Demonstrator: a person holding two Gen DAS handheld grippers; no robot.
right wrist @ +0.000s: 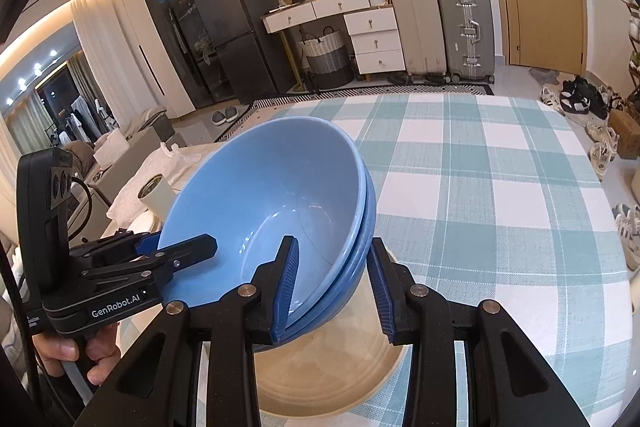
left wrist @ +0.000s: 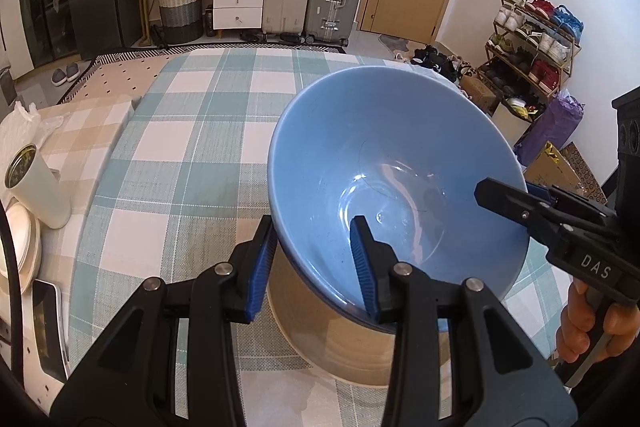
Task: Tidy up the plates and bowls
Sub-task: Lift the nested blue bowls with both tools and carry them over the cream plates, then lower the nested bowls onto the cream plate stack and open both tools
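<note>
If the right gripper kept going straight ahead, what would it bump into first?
Probably the blue bowls. The right gripper already has their rim between its fingers, so pushing on would likely press the rim deeper into its jaws, above the beige plate.

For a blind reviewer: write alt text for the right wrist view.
Two stacked blue bowls tilt above a beige plate on a checked tablecloth. The right gripper straddles their rim, and the left gripper reaches over the opposite edge.
</note>
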